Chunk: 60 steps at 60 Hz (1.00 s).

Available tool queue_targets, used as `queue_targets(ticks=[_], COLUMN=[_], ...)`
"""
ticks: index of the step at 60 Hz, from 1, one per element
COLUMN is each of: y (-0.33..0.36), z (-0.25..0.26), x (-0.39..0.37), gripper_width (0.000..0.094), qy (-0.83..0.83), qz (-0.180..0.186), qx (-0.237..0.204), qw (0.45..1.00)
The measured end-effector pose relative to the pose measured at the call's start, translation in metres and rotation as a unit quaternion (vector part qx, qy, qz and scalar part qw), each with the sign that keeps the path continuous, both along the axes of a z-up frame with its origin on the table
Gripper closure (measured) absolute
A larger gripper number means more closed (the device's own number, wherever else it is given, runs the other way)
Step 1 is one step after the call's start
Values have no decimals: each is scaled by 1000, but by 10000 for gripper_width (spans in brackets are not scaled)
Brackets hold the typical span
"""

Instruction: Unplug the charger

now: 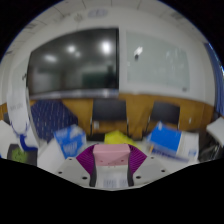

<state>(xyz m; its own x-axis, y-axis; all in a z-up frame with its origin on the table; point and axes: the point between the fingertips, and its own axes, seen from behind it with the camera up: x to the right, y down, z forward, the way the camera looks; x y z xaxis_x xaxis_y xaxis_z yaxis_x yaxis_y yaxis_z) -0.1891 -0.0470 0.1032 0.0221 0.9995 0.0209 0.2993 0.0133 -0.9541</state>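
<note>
The gripper (111, 165) points across a cluttered table toward a large dark screen (70, 62) on the far wall; its pale fingers (75, 168) rise from the bottom of the view, well below the screen. A pink patch (111, 153) sits in the middle between them, and I cannot tell whether it is the gripper's own pads or something held; for that reason I cannot tell whether the fingers are spread or pressed together.

A white block (111, 176) lies directly under the pink patch, centred between the fingers and nearer than anything else below the screen; whether it is the charger cannot be made out, and no cable or socket can be picked out in the clutter.

A small yellow thing (117, 137) lies just beyond the pink patch, below the screen's right end. A blue-and-white box (68, 140) stands under the screen, beside the left finger; a second blue-and-white box (172, 142) lies below and well to the right of the screen, beyond the right finger. A dark chair back (108, 112) stands under the screen's right edge, against a wooden band (140, 100) along the wall; a whiteboard (155, 65) hangs just to the right of the screen.
</note>
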Motion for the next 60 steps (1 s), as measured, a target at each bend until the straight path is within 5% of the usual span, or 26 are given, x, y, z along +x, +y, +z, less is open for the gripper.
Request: queue_targets(ticks=[5,13,28,43,50,52,60], y=[8,77,215,240,243,246,242], z=[87,126,3,-112,-107,-96,-21], x=[-7,5,35,35,40,42,85], gripper_width=[510,512,496,356,59,115,75], qy=[42,4,-151,-258,-260,-253,-225], qz=[5,-24,-55,-34,-34,-34,-26], qx=[-14,-25,27,16,17,20,27], qw=[999,999,987,965,965,967,974])
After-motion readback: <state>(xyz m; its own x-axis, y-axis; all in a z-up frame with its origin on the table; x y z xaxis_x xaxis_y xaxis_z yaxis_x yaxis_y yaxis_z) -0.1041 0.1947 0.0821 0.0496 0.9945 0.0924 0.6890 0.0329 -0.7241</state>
